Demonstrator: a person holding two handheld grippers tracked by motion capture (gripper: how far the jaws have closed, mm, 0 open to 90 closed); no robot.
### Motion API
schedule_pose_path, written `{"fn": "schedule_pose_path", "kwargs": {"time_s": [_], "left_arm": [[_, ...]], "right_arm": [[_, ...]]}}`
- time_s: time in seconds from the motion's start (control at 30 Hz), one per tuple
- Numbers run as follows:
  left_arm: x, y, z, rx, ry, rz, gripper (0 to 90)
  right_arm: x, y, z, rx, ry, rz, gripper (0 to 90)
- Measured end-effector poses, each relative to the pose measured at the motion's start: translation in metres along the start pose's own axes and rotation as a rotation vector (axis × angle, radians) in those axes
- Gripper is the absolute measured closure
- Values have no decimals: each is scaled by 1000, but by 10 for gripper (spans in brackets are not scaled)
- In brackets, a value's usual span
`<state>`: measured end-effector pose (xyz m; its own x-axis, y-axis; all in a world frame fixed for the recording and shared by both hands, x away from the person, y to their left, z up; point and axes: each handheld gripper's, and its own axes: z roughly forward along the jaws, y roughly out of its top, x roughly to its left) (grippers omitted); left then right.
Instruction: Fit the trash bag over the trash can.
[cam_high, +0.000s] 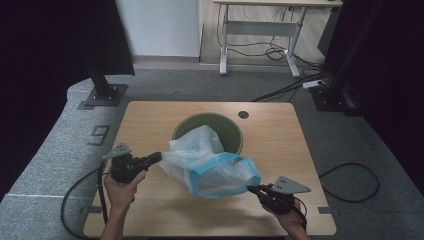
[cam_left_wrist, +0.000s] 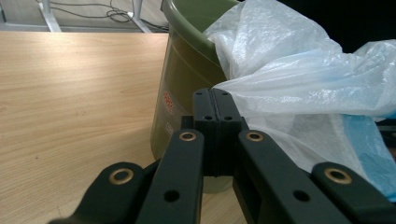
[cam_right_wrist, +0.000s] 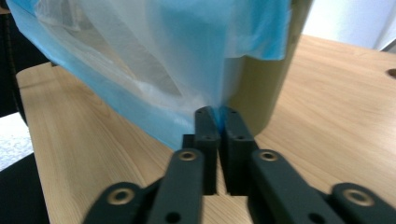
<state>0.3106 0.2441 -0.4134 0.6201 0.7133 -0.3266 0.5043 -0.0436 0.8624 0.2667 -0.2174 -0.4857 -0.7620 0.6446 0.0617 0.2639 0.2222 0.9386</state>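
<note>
A green round bin (cam_high: 200, 119) stands in the middle of the wooden table (cam_high: 145, 125). A clear plastic bag with a blue hem (cam_high: 210, 162) spills from its mouth toward me, stretched between both grippers. My left gripper (cam_high: 159, 156) is shut on the bag's left edge; in the left gripper view its jaws (cam_left_wrist: 215, 100) meet on the film (cam_left_wrist: 289, 79) beside the bin wall (cam_left_wrist: 184, 70). My right gripper (cam_high: 251, 188) sits at the bag's blue front-right corner. In the right gripper view its jaws (cam_right_wrist: 220, 114) stand a narrow gap apart, with the blue hem (cam_right_wrist: 154, 51) running down between them.
A round cable hole (cam_high: 243, 114) lies in the table behind the bin. Black stand bases (cam_high: 105, 95) (cam_high: 332, 97) sit on the grey floor at both far corners. A desk frame (cam_high: 260, 27) with loose cables stands farther back.
</note>
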Motion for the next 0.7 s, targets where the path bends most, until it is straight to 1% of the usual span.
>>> {"fn": "schedule_pose_path", "kwargs": {"time_s": [0.03,0.07,0.1,0.13,0.2,0.3,0.4,0.53,0.63,0.67,0.7], "left_arm": [[0,0,-1,-2,-1,0,899],[-1,0,-1,-3,-1,2,899],[-1,-1,-2,-4,-2,2,899],[-1,-1,-2,-5,-4,3,899],[-2,0,-2,-5,-7,5,899],[-3,1,-3,-6,-11,10,899],[-3,2,-5,-12,-10,11,899],[-3,4,-7,-14,-9,11,899],[-4,4,-5,-12,-10,13,899],[-5,5,-5,-10,-12,14,899],[-5,5,-4,-9,-12,16,899]], "right_arm": [[0,0,0,0,0,0,796],[-1,1,-4,-11,-1,5,762],[-1,1,-10,-28,-10,12,708],[-2,2,-14,-39,-19,16,683],[-4,5,-23,-69,-43,33,630],[-10,12,-33,-102,-84,38,581],[-17,21,-41,-124,-139,36,556],[-29,33,-51,-143,-190,21,549],[-36,45,-55,-152,-194,9,546],[-39,52,-54,-153,-185,7,542],[-39,52,-54,-153,-185,7,542]]}}
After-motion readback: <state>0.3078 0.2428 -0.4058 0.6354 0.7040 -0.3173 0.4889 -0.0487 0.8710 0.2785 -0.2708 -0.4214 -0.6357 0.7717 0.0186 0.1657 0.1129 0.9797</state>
